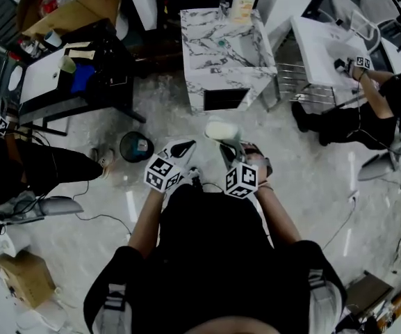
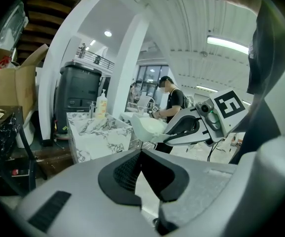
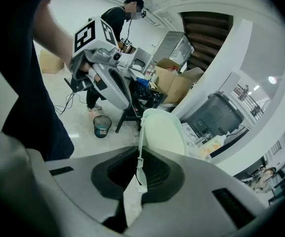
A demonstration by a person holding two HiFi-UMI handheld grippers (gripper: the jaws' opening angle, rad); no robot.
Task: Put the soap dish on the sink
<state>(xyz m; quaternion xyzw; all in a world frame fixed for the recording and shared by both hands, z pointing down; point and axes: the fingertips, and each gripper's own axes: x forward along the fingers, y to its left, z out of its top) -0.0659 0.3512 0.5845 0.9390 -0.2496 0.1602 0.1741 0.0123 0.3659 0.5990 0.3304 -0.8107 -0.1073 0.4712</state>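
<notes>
- Head view: a person [image 1: 207, 256] in black, seen from above, stands on a pale marbled floor [image 1: 311, 186] with one gripper in each hand, both held close in front of the body.
- Right gripper [image 3: 140, 168]: fingers [image 3: 115, 169] closed on the thin rim of the soap dish [image 3: 163, 132]. The rim runs edge-on between the dark gripping faces. The pale green bowl of the dish stands out beyond the fingertips, tipped up on its side.
- Soap dish, position: in the air over the floor, carried at the tip of the right gripper. It is between the person and the sink [image 1: 221, 47] and well apart from the sink.
- Left gripper [image 2: 141, 154]: fingers [image 2: 125, 172] brought together at the tips with nothing between them. It is just beside the right gripper and does not touch the dish.
- Sink: a white-and-grey marbled unit with a basin set in its top.
- Pump bottle [image 1: 242, 2]: upright at the back edge of the sink.
- Round bin [image 1: 136, 147]: on the floor, left of the grippers.
- Cardboard box [image 1: 75, 5]: upper left, beyond a dark surface [image 1: 82, 89] that carries small items.
- Second person [image 1: 381, 110]: at the right edge, hands at a white basin [image 1: 318, 47].
</notes>
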